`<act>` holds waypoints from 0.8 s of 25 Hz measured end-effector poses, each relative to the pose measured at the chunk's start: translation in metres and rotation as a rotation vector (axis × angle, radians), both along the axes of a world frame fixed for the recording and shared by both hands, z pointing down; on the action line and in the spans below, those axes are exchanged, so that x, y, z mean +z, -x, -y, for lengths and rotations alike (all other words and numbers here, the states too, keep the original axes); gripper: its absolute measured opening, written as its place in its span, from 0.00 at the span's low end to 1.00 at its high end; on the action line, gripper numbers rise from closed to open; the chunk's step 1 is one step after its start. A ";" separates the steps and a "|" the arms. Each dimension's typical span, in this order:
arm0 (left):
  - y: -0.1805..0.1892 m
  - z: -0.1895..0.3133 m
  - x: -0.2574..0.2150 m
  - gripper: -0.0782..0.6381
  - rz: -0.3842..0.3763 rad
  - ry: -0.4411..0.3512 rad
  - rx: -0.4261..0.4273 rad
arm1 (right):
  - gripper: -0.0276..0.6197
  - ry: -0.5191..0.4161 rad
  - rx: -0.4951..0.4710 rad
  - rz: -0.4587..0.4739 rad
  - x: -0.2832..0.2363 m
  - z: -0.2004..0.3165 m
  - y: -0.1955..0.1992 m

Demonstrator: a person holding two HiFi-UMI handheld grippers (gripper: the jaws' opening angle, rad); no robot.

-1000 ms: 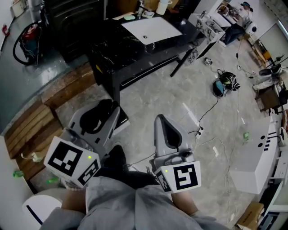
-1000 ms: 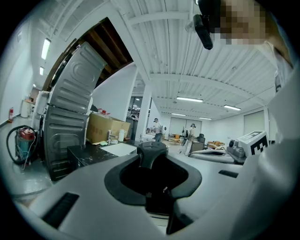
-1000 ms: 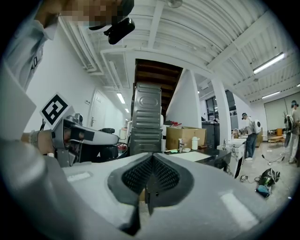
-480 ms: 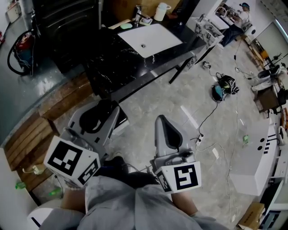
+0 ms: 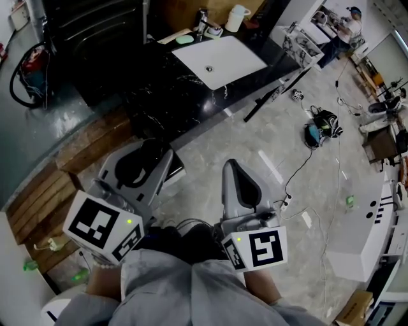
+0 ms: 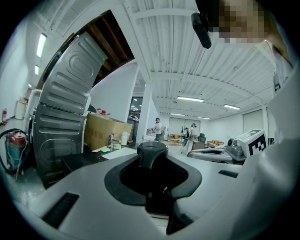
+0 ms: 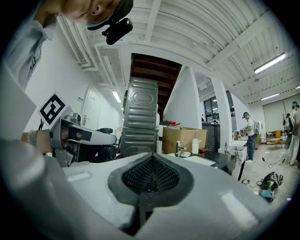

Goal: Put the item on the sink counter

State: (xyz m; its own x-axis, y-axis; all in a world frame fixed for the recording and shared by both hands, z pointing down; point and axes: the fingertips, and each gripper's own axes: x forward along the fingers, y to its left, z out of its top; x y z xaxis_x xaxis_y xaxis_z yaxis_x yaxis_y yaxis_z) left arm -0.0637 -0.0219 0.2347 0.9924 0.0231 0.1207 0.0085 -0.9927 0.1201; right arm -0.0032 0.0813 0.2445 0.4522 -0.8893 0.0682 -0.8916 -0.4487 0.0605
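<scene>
The black marble sink counter with its white basin stands ahead, at the top of the head view. My left gripper is held out level, shut on a dark rounded item that fills the gap between its jaws. In the left gripper view the item sits between the grey jaws of that gripper, its exact kind unclear. My right gripper is beside it, shut with nothing in it; its ribbed pads meet. Both are well short of the counter.
A faucet, a white jug and a green soap stand behind the basin. Wooden planks lie left, a red appliance beyond. Cables and a bag litter the floor right, near a white machine.
The counter and basin have drawn nearer and slid right in the head view as I walk toward them. Both grippers keep the same pose and grip.
</scene>
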 end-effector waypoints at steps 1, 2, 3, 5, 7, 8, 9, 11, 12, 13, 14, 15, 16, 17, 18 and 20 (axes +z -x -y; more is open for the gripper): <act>0.000 0.003 0.000 0.24 -0.001 0.000 -0.003 | 0.04 -0.001 -0.002 -0.001 0.000 0.002 0.000; -0.001 0.005 0.000 0.23 -0.002 0.001 -0.007 | 0.04 -0.001 -0.005 -0.002 -0.001 0.004 -0.001; -0.001 0.007 0.000 0.24 -0.003 0.002 -0.013 | 0.04 0.000 -0.007 -0.003 -0.001 0.005 -0.002; -0.002 0.011 0.001 0.23 -0.005 0.004 -0.023 | 0.04 0.006 -0.009 -0.002 0.000 0.005 -0.004; -0.005 0.014 0.001 0.24 -0.006 0.003 -0.032 | 0.04 0.011 -0.009 0.000 0.003 0.006 -0.008; -0.006 0.015 0.002 0.23 -0.006 0.002 -0.036 | 0.04 0.012 -0.009 0.000 0.004 0.007 -0.009; -0.007 0.016 0.002 0.23 -0.006 0.003 -0.038 | 0.04 0.012 -0.008 0.001 0.004 0.007 -0.010; -0.010 0.019 0.003 0.23 -0.005 0.007 -0.043 | 0.04 0.010 -0.009 0.003 0.005 0.009 -0.013; -0.012 0.020 0.004 0.24 -0.005 0.008 -0.045 | 0.04 0.010 -0.010 0.004 0.005 0.010 -0.015; -0.014 0.021 0.004 0.23 -0.004 0.008 -0.047 | 0.04 0.010 -0.011 0.004 0.006 0.011 -0.018; -0.016 0.022 0.005 0.24 -0.003 0.006 -0.049 | 0.04 0.009 -0.013 0.005 0.006 0.012 -0.020; -0.019 0.023 0.005 0.23 -0.002 0.004 -0.051 | 0.04 0.008 -0.015 0.006 0.007 0.013 -0.023; -0.022 0.024 0.006 0.24 -0.001 0.003 -0.054 | 0.04 0.006 -0.017 0.007 0.007 0.014 -0.027; -0.025 0.026 0.007 0.24 0.001 0.002 -0.057 | 0.04 0.005 -0.020 0.009 0.008 0.015 -0.030; -0.029 0.028 0.007 0.23 0.003 0.001 -0.062 | 0.04 0.004 -0.023 0.010 0.009 0.016 -0.035; -0.038 0.031 0.007 0.24 0.004 -0.002 -0.070 | 0.04 0.004 -0.030 0.011 0.009 0.021 -0.045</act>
State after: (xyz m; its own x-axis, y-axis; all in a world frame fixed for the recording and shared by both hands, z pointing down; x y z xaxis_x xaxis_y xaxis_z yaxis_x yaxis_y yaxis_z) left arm -0.0257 -0.0533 0.2420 0.9911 -0.0469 0.1248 -0.0618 -0.9910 0.1184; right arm 0.0416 0.0608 0.2536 0.4242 -0.9023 0.0770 -0.9055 -0.4212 0.0523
